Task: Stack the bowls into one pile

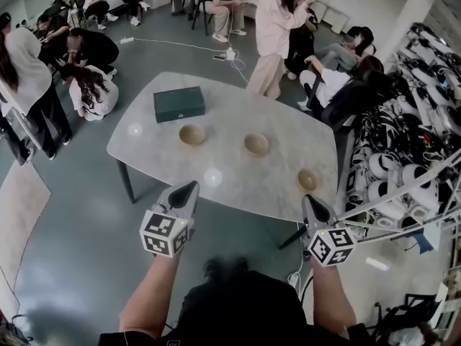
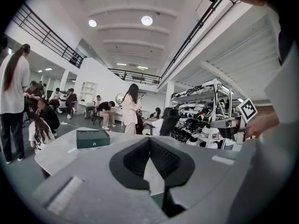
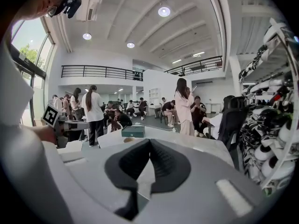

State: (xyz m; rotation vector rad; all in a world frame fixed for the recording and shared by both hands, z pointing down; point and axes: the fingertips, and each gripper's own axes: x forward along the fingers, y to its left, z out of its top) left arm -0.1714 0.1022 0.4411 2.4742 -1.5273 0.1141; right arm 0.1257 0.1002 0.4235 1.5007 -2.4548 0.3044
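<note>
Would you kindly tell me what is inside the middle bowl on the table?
The middle bowl looks empty: its bare inner surface shows from above, with no other bowl nested in it. Its underside, against the table, is hidden.

The head view looks steeply down from the person's head, just off the near edge of the surface (image 1: 252, 186). The left hand-held gripper (image 1: 189, 188) and the right hand-held gripper (image 1: 311, 202) sit low in its picture. Each gripper view rides close behind its own jaws and faces almost level across that surface. All three views share the green box (image 1: 178, 104), and each gripper view catches the other gripper at its side edge.
</note>
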